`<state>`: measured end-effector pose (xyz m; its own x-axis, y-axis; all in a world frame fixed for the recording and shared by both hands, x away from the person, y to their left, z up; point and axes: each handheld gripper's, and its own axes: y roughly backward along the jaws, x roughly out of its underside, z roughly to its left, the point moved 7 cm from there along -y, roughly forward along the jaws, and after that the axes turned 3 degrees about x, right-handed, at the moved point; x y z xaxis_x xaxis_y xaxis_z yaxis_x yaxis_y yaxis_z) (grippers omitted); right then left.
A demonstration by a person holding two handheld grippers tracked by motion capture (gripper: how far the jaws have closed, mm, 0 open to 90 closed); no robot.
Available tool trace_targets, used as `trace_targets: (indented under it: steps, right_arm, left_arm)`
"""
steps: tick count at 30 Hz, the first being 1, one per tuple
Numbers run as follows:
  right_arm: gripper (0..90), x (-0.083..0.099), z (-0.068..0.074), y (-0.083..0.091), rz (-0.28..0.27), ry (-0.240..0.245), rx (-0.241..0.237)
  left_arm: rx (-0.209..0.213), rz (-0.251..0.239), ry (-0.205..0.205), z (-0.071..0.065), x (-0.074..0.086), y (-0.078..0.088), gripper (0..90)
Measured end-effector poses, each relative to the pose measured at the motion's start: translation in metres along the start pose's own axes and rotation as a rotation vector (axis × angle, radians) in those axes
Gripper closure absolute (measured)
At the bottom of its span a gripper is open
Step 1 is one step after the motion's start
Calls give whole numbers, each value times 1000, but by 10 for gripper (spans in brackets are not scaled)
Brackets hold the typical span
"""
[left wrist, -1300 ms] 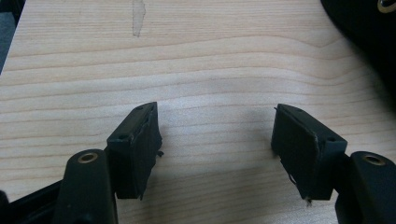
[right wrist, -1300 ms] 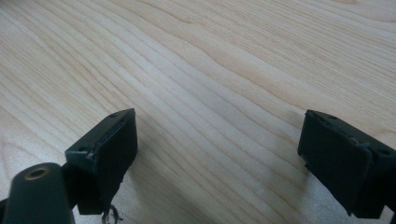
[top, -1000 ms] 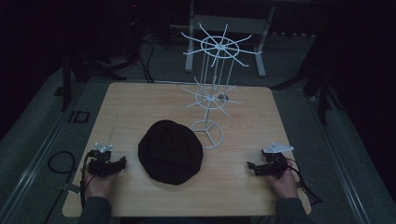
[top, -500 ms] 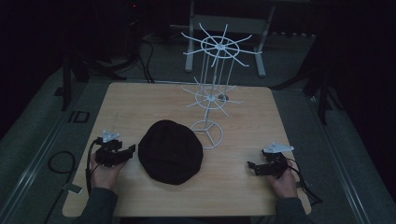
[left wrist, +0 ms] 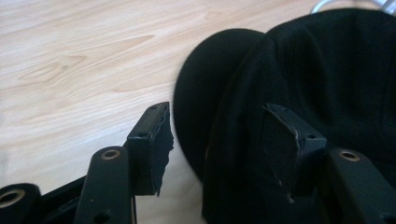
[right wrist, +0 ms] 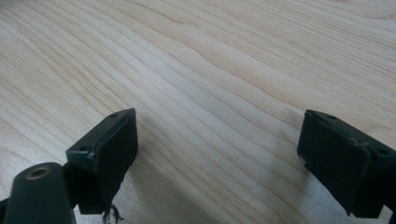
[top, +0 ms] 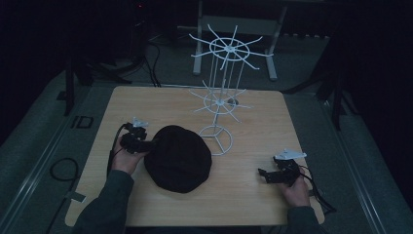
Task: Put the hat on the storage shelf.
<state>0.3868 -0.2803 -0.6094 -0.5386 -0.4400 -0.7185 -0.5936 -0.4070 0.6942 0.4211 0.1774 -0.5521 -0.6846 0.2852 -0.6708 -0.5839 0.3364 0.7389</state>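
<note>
— Which step are you on?

— Getting hold of the black cap (top: pixel 178 158). My left tongs (top: pixel 146 145) have come in at its left edge, and their jaws have just been closing in from their widest. In the left gripper view the cap's edge (left wrist: pixel 243 140) lies between them: one pad (left wrist: pixel 280 140) lies against the dark fabric, the other pad (left wrist: pixel 156 140) stands off it over bare wood with a gap between. So I'd call them still open around the rim, not yet clamped.

— And the other hand?

— My right tongs (top: pixel 267 175) sit low near the front right corner of the bench (top: pixel 253 122), well apart from the cap. Their jaws are spread wide with nothing but wood grain between them in the right gripper view.

— What does the next move call for?

— I judge the left jaws must close the rest of the way on the rim so the cloth is pinched firmly before any lift. The fabric is soft, so a shallow bite could slip off. The white wire rack (top: pixel 221 92) stands just behind the cap, its round foot close to the cap's far edge, so I'd guess the cap goes up onto one of its arms, and a lift should keep clear of the lower spokes.

— How does the cap look?

— Black, round, lying flat on the middle of the bench toward the front. Up close it shows a ribbed, knitted-looking crown, with a smoother rounded flap, perhaps a peak, sticking out at the side near my tongs.
</note>
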Motion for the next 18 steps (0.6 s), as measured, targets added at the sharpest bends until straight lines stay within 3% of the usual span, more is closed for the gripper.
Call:
trace_targets:
  steps: [5, 8, 12, 15, 18]
  right_arm:
    - [121, 0, 0, 0, 1, -1, 1]
    - [122, 0, 0, 0, 0, -2, 1]
    - [122, 0, 0, 0, 0, -2, 1]
    - [122, 0, 0, 0, 0, -3, 1]
    - [122, 0, 0, 0, 0, -3, 2]
  left_arm:
    - [11, 69, -68, -8, 3, -23, 468]
    - [6, 91, -82, -10, 6, -30, 528]
    - [-39, 94, -111, -8, 7, -28, 643]
    - [-41, 98, -106, -7, 7, -27, 737]
    - [-52, 102, -114, -7, 7, -25, 774]
